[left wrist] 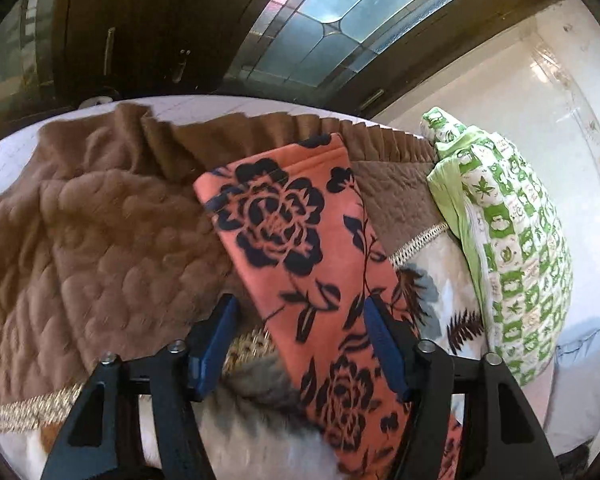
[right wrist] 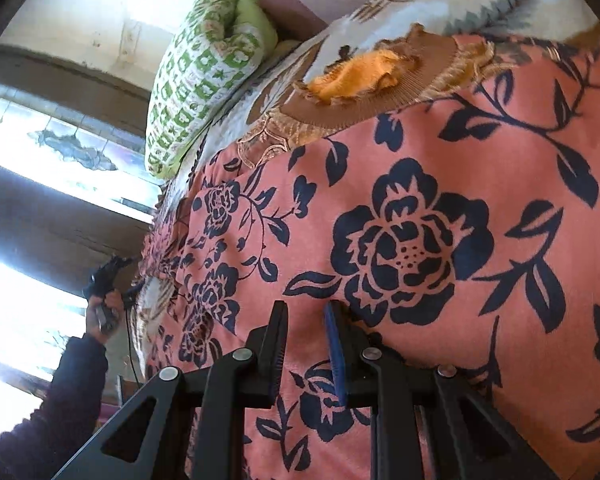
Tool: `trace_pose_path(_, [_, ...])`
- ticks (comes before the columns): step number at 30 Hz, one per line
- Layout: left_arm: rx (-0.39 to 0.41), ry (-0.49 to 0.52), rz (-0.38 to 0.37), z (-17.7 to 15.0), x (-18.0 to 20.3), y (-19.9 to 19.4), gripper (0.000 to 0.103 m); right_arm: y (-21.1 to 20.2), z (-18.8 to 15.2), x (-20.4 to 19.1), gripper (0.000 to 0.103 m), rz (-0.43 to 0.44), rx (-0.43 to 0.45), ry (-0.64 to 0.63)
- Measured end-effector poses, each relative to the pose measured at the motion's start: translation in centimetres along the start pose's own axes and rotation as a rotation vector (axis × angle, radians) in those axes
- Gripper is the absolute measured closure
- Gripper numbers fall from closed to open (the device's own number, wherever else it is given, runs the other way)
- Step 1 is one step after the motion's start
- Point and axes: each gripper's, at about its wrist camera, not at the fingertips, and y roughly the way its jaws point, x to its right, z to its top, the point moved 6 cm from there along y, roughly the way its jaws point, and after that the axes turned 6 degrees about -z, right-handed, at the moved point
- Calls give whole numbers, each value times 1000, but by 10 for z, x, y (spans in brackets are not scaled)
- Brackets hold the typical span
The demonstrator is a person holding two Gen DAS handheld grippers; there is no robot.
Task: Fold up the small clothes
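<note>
Coral floral garment [left wrist: 300, 248] lies draped across the bed, left of the green pillow [left wrist: 512, 248]. Left tongs [left wrist: 300, 316] gape around a strip of it, not pinching. Right tongs [right wrist: 306, 320] stand narrow; whether they grip, I can't tell. Looks thin, limp, light: take a hemmed corner.

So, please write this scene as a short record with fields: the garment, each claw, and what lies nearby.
garment: salmon cloth with dark flowers, spread on the bed
left claw: open, cloth strip passes between the fingers, pads not pressing
right claw: narrow gap, a fold of the cloth between the fingers
nearby: brown quilted blanket; green patterned pillow
</note>
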Motion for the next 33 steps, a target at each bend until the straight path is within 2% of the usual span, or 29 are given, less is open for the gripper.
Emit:
trace_pose_path(2, [18,49,17,2,6,8,56,0,0,0,80,3,5,-5])
trace_pose_path(3, [14,60,18,4,8,15,69,1,1,0,80,6,6,-4])
trace_pose_path(4, [12,65,28,5,7,20,75,0,1,1,80,8,8,-3])
trace_pose_path(6, [36,66,46,8,4,23,95,1,2,1,80,11,16,-7])
trace_pose_path(9, [71,86,55,8,9,21,98,1,2,-1,80,8,33,-24])
trace_pose_path(12, [105,186,30,0,37,7,99,1,3,-4,80,-1,38,-37])
trace_pose_path(18, [85,469,-46,-48,139,-29,99,-6,9,-5,80,-12,41,-32])
trace_pose_path(21, [62,624,-105,-94,198,-51,99,-22,15,-4,81,1,71,-4])
trace_pose_path(25, [8,837,-176,-182,273,-75,99,-56,26,1,81,16,161,32])
trace_pose_path(26, [-5,867,-194,-197,286,-78,99,-65,28,4,81,16,183,44])
trace_pose_path(28, [-52,951,-246,-254,316,-82,99,-79,31,10,80,16,217,69])
trace_pose_path(33, [-190,1097,-321,-379,358,-83,99,-119,40,31,80,-43,313,115])
